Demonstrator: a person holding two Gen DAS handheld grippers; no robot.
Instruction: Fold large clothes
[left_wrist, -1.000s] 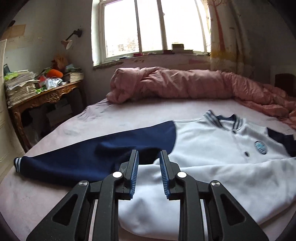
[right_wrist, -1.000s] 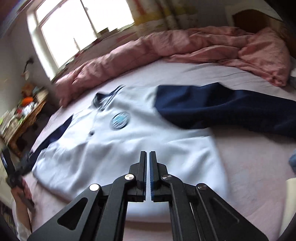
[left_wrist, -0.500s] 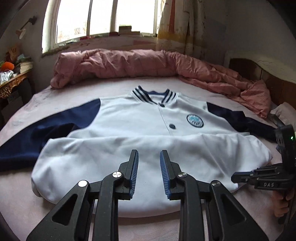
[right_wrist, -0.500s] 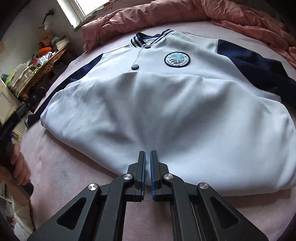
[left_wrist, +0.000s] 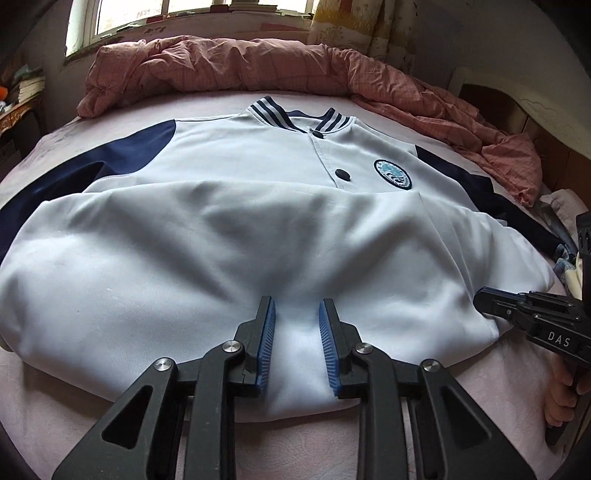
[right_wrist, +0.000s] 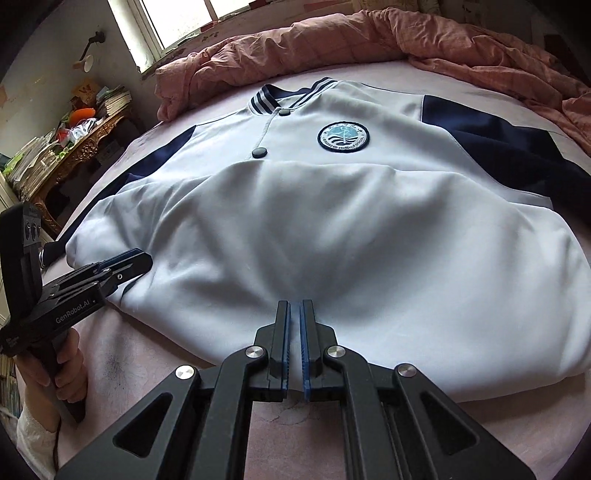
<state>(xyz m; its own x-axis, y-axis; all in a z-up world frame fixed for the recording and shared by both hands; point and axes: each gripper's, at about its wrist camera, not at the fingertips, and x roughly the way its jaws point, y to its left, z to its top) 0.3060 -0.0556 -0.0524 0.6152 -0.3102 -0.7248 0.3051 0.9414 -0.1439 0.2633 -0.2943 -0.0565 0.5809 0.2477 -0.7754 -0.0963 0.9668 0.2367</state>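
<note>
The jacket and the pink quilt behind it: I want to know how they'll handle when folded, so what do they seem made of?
The jacket looks like a smooth, matte knit, perhaps cotton-polyester: it drapes in soft broad creases, with a ribbed striped collar. The pink quilt looks like thin woven cotton over padding: puffy, finely wrinkled, faintly checked. Neither fibre is certain from sight.

1. The left wrist view looks forward and downward along its own tongs (left_wrist: 296, 306), close over the near folded edge of the jacket (left_wrist: 258, 229) on the bed (left_wrist: 44, 417), facing the window (left_wrist: 192, 11).
2. The right wrist view sits likewise low and close behind its tongs (right_wrist: 295, 306), facing the same way but angled more leftward, taking in the cluttered desk (right_wrist: 74, 151).
3. Both views share the jacket, the pink quilt (left_wrist: 258, 66) and the window wall; each catches the other tongs at its edge.
</note>
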